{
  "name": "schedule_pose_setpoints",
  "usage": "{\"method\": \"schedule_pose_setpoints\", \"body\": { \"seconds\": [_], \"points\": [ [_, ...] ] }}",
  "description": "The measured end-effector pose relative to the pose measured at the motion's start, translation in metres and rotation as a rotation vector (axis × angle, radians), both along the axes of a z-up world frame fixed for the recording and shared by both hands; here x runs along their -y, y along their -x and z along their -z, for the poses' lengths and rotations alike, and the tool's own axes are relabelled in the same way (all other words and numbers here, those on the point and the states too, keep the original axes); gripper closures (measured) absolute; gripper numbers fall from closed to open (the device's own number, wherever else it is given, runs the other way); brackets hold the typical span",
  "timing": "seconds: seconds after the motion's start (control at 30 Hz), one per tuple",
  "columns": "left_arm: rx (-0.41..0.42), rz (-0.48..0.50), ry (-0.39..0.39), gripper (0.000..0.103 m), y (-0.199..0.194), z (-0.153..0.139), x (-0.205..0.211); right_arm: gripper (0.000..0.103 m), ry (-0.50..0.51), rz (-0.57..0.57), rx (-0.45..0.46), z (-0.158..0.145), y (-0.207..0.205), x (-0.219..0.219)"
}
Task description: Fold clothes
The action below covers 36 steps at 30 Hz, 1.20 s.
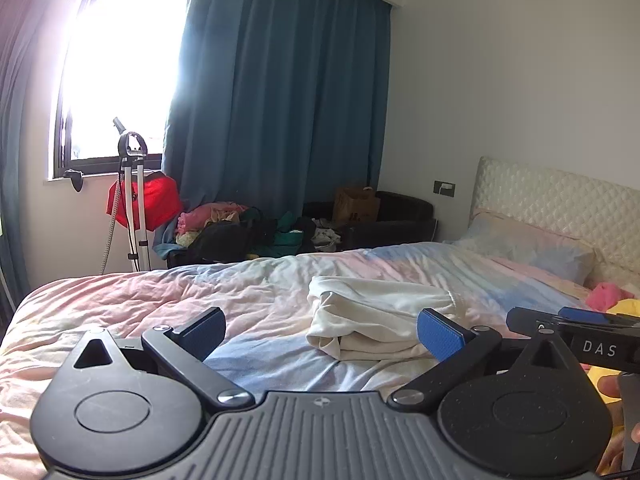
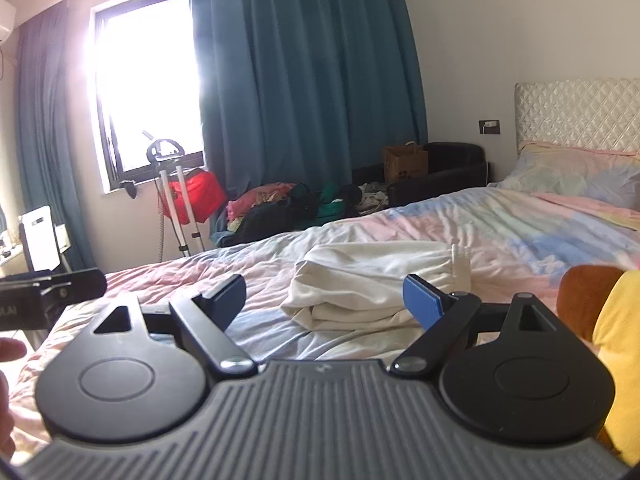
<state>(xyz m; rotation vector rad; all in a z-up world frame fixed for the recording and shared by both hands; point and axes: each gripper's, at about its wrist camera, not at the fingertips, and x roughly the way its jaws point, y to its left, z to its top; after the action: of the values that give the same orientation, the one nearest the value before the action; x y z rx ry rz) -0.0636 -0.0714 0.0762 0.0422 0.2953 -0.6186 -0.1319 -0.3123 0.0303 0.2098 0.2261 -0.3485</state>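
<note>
Cream garment [image 1: 376, 320] lies folded on the bed [image 1: 160, 304] — left gripper [image 1: 320, 334] and right gripper [image 2: 324, 300] both gape empty.

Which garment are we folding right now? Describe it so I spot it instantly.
Start at the bed with the pastel quilt. Mid-bed, ahead of both open grippers, lies a cream-white garment, partly folded. It alone is white; the pink garment and yellow garment sit right.

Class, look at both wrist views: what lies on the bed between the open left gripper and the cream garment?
Nothing but bare pastel bedsheet: in the left wrist view the left gripper hangs open just short of the cream garment. The right wrist view shows the same stretch bare.
</note>
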Motion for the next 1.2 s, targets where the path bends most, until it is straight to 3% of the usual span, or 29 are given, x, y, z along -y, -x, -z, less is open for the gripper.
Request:
{"method": "schedule_pose_setpoints", "body": {
  "seconds": [0.23,0.47,0.83,1.2],
  "points": [
    [0.006,-0.022,0.013,0.0,-0.006,0.012,-0.003,0.016,0.041,0.029,-0.023,0.022,-0.008,-0.005],
    [0.015,-0.032,-0.025,0.002,-0.009,0.025,0.005,0.016,0.063,0.058,-0.053,0.042,-0.014,-0.008],
    [0.025,-0.034,-0.083,0.004,-0.01,0.04,0.008,0.016,0.072,0.123,0.022,0.045,-0.001,-0.012],
    [0.018,-0.046,-0.087,0.004,-0.015,0.048,0.014,0.016,0.097,0.121,-0.018,0.048,-0.009,-0.015]
  ]
}}
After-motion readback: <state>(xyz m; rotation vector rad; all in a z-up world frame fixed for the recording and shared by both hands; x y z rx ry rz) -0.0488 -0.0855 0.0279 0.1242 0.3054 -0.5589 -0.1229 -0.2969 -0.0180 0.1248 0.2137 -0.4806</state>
